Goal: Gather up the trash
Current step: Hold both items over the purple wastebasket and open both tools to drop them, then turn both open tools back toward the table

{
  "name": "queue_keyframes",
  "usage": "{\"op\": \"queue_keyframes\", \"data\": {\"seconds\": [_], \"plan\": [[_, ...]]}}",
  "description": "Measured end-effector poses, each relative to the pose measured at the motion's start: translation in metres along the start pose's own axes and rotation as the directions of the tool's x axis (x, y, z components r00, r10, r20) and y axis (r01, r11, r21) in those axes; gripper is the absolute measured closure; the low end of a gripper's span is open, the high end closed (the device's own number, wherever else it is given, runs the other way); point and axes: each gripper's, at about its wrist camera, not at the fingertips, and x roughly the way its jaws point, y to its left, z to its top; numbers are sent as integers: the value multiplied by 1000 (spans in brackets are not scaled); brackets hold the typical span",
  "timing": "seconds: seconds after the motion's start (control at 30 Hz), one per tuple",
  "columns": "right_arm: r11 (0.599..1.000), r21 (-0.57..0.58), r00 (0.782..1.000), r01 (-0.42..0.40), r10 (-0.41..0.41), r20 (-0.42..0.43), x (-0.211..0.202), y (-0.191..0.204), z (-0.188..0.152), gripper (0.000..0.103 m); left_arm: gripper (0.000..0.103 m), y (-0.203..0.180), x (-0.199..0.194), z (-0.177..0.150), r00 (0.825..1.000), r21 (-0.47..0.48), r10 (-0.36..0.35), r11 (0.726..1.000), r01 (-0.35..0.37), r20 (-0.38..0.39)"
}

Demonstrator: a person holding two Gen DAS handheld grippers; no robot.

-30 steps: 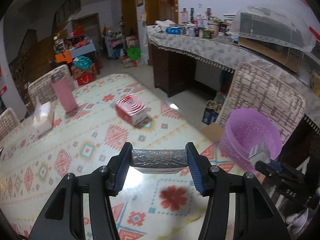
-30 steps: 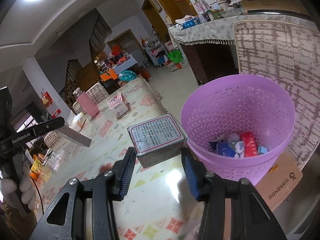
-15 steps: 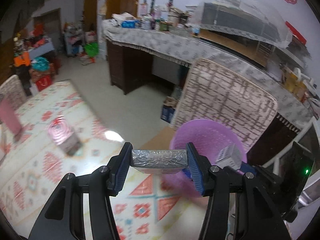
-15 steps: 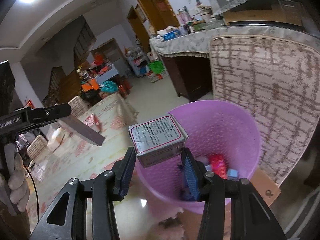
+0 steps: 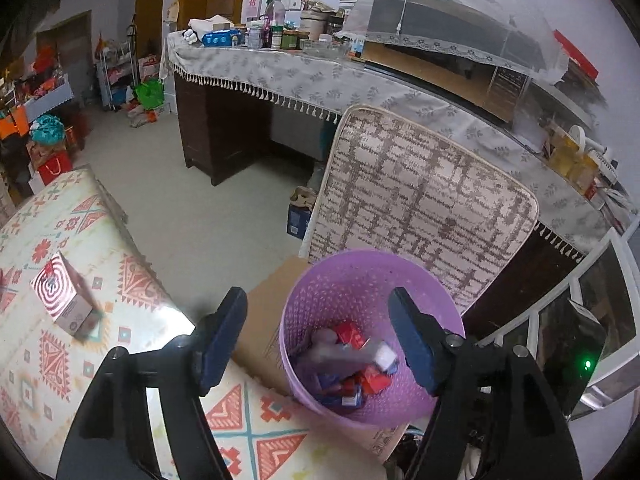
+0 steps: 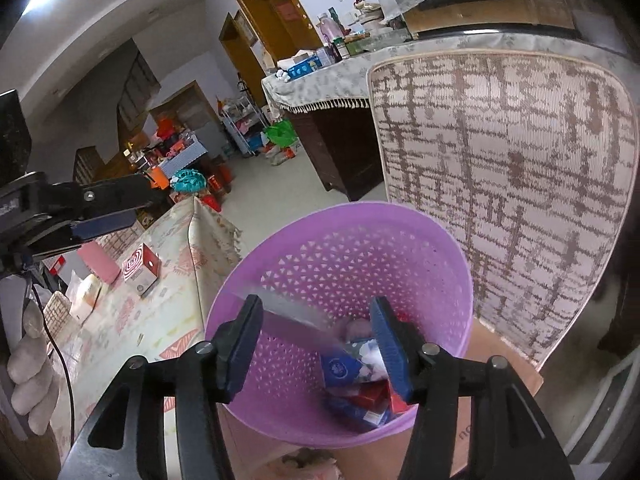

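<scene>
A purple mesh basket [image 5: 360, 258] [image 6: 340, 256] stands beside the table and holds several red, blue and white packets. My left gripper [image 5: 317, 300] hangs over it, its jaws opening, with nothing between the pads. A blurred grey box [image 5: 336, 350] is dropping among the packets. My right gripper [image 6: 316, 305] is also above the basket with its jaws opening. A grey motion-blurred streak [image 6: 292, 320] falls between its fingers, and the pads do not press on it. A red-and-white spiral-printed box [image 5: 60, 296] [image 6: 140, 266] lies on the table.
A patterned chair back [image 5: 420, 208] [image 6: 500, 180] rises right behind the basket, and a cardboard sheet [image 5: 268, 320] lies under it. The table's patterned cloth [image 5: 60, 360] runs to the left. A pink cup [image 6: 100, 264] stands near the spiral box. A gloved hand [image 6: 28, 380] is at the left edge.
Both grippers swung from the table to above the basket. Each held a box between its fingers before; now both have opened and the boxes are falling into the basket.
</scene>
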Motion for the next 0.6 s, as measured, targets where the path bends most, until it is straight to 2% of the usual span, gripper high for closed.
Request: {"op": "queue_keyframes", "data": {"seconds": [0.3, 0.6], "plan": [[999, 11, 999, -31, 31, -14, -4, 6, -11, 37, 30, 25, -29, -43, 999, -77, 26, 997, -30, -44], [997, 3, 997, -77, 77, -25, -19, 35, -30, 32, 25, 66, -78, -96, 996, -191, 84, 978, -85, -15]]}}
